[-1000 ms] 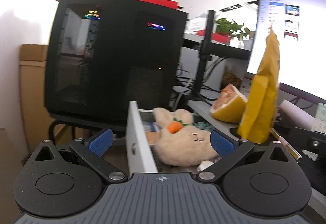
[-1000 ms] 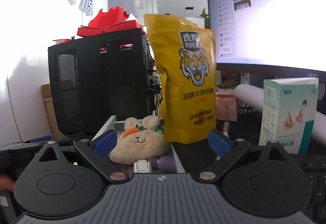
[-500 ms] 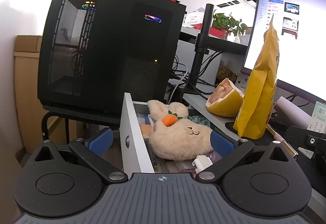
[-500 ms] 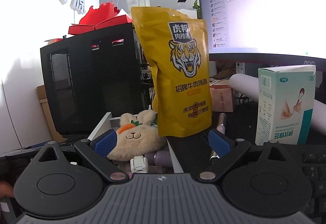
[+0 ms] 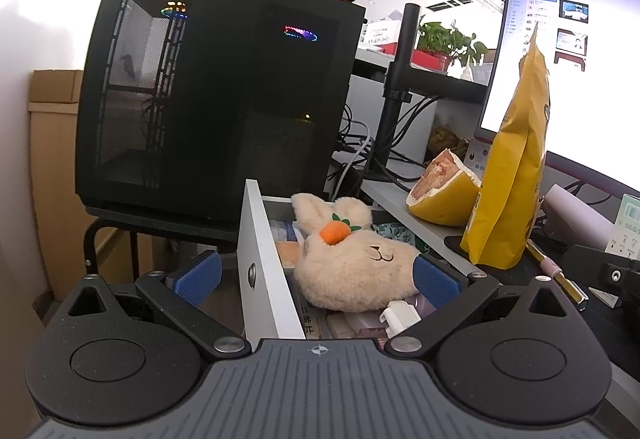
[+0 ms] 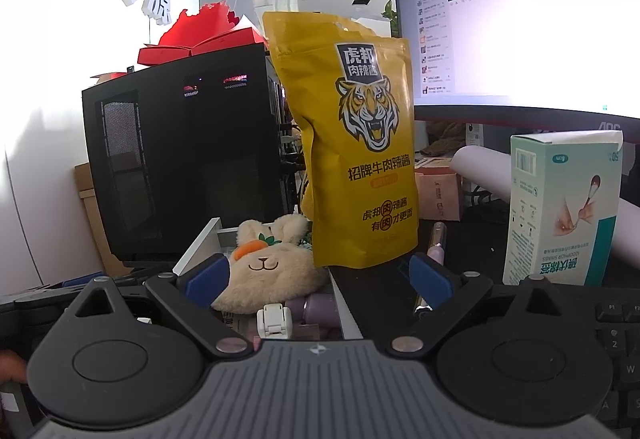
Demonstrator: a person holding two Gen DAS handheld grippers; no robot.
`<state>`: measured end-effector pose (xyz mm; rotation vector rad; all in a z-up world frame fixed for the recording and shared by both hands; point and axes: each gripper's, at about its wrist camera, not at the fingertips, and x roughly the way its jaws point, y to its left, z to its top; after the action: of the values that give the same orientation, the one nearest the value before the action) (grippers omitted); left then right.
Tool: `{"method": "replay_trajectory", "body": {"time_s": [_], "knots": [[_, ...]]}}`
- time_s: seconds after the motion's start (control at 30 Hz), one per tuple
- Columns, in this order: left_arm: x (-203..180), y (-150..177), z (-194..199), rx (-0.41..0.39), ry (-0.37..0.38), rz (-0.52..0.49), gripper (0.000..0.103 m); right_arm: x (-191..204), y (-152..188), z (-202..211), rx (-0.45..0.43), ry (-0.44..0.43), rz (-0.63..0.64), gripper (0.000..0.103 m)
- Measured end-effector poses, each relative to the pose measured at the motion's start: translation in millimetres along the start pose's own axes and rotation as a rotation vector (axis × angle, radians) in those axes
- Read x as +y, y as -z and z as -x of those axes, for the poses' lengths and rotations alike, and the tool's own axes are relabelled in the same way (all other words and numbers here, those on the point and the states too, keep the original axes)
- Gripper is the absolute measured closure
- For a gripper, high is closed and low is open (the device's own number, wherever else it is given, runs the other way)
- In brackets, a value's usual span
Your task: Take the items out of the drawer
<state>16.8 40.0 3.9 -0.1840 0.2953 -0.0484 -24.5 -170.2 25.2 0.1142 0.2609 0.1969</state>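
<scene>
Drawer (image 5: 260, 259) stands open at lower centre of the left wrist view. Plush rabbit (image 5: 356, 267) lies inside on top of other items. Left claw (image 5: 316, 277) is spread wide, straddling the drawer front, empty. Right claw (image 6: 318, 279) is likewise spread, empty. Yellow pouch (image 6: 360, 159) stands upright on the worktop (image 6: 376, 303), just beside the drawer.

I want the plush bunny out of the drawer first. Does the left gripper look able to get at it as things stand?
Probably yes. The plush bunny lies on top of the other things in the open drawer, uncovered, and the left gripper is open. One catch: the drawer's front panel stands between its fingers.
</scene>
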Motion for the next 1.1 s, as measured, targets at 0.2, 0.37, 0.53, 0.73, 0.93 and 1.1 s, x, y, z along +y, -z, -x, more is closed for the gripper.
{"method": "replay_trajectory", "body": {"time_s": [0.2,0.37,0.53,0.73,0.93,1.1], "knots": [[-0.7,-0.2,-1.2,0.0,-0.004,-0.002,0.0,0.9,0.1,0.3,-0.003,0.001,0.006,0.003],[-1.5,0.0,-2.3,0.002,-0.006,-0.003,0.0,0.4,-0.1,0.3,-0.001,-0.001,0.003,0.003],[-1.6,0.3,-2.5,0.002,-0.005,-0.003,0.0,0.5,-0.1,0.2,-0.001,-0.001,0.003,0.002],[-1.8,0.9,-2.4,0.004,-0.003,-0.003,0.0,0.9,0.0,0.0,-0.005,0.005,0.002,0.0],[-1.9,0.9,-2.8,0.009,-0.007,-0.001,0.0,1.5,0.5,-1.0,-0.004,0.007,0.008,0.0],[-2.1,0.9,-2.9,0.009,-0.007,-0.002,0.0,1.5,0.3,-0.9,-0.003,0.007,0.01,0.0]]}}
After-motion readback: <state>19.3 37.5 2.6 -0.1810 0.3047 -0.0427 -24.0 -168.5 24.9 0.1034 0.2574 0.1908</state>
